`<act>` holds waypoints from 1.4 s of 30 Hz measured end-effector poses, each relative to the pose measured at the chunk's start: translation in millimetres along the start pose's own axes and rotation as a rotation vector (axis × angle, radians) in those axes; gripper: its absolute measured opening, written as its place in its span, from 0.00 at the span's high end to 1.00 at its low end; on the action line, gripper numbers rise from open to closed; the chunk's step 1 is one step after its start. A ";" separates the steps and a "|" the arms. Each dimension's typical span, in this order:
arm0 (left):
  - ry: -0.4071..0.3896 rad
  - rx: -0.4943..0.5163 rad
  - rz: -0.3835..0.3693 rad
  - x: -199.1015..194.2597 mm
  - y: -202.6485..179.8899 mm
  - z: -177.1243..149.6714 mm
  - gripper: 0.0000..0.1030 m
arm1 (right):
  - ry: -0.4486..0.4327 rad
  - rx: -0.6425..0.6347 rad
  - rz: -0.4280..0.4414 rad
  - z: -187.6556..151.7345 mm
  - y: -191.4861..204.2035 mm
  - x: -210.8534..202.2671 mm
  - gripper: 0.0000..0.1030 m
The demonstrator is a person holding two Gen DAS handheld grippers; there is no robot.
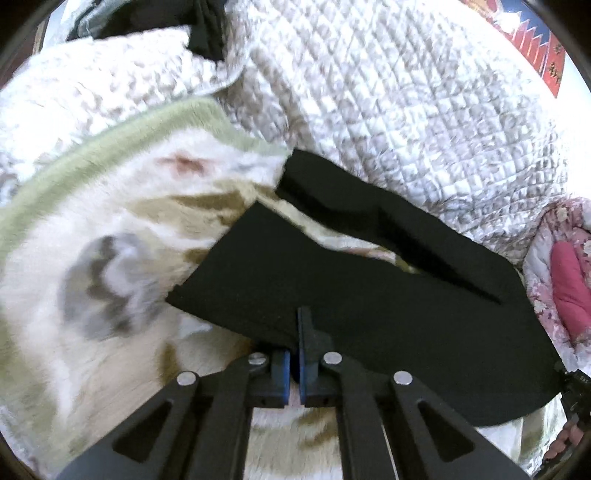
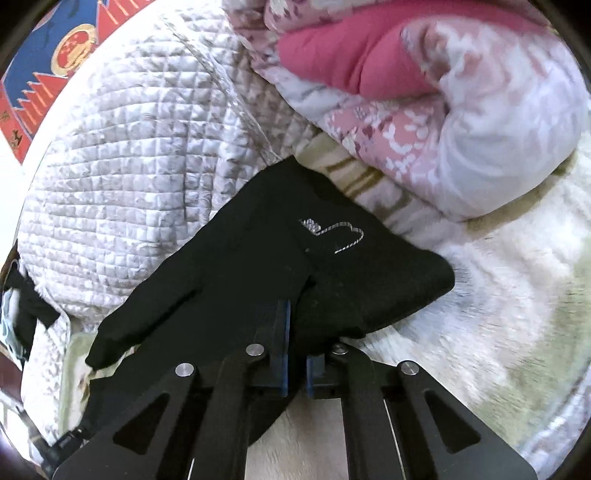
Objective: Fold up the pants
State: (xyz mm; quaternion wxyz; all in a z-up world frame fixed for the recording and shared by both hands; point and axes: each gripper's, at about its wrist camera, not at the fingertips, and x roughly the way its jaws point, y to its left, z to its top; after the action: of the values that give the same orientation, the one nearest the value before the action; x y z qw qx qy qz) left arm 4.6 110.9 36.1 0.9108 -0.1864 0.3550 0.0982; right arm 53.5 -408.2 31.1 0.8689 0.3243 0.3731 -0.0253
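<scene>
The black pants (image 1: 369, 280) lie low and centre-right in the left wrist view, spread over a fleecy cream blanket (image 1: 92, 221) with a green border, the two legs splaying toward the upper middle of the frame. The left gripper (image 1: 295, 332) is closed on the near edge of the cloth, which drapes over one blue pad. In the right wrist view the right gripper (image 2: 295, 332) is likewise clamped on a bunched edge of the pants (image 2: 258, 251), centre frame, just below a small silver stitched motif (image 2: 332, 236). The fabric looks like soft, light knit — limp, not slippery, likely to sag and stretch between the two grips, so holding it at corners or along a hem should keep the fold square. A quilted white cover (image 2: 129, 147) fills the upper left, a pink floral quilt (image 2: 424, 110) the upper right. No containers show in either view — only bedding and, at the far upper left of the left view, some dark clothing (image 1: 207, 33).
</scene>
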 end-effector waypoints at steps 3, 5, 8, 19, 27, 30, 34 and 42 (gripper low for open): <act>-0.004 -0.018 -0.024 -26.4 8.8 -6.4 0.96 | 0.024 0.019 0.006 -8.0 -9.2 -23.6 0.96; -0.006 -0.032 -0.029 -44.4 17.2 -17.2 0.96 | 0.050 0.023 0.002 -17.7 -15.3 -34.4 0.96; 0.013 -0.013 -0.021 -57.9 25.2 -43.4 0.96 | 0.092 0.022 -0.032 -39.5 -27.5 -48.0 0.96; 0.049 -0.020 -0.012 -54.4 31.6 -63.9 0.96 | 0.147 0.054 -0.036 -59.4 -43.1 -42.5 0.90; 0.013 0.026 0.011 -61.3 22.2 -61.4 0.96 | 0.141 0.103 -0.022 -57.3 -49.4 -50.9 0.81; 0.106 -0.037 0.013 -43.4 36.0 -63.9 0.91 | 0.142 0.135 -0.012 -56.3 -51.2 -53.5 0.81; 0.141 -0.107 0.010 -37.8 50.2 -66.7 0.91 | 0.134 0.155 -0.005 -56.4 -54.0 -57.3 0.81; -0.004 -0.025 0.071 -72.2 36.0 -64.5 0.96 | 0.045 0.127 -0.062 -54.7 -51.6 -74.7 0.98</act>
State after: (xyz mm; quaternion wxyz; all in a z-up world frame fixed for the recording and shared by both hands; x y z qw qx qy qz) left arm -98.6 114.0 32.0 0.9050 -0.1849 0.3584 0.1354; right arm -49.6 -431.9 24.6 0.8367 0.3673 0.4003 -0.0686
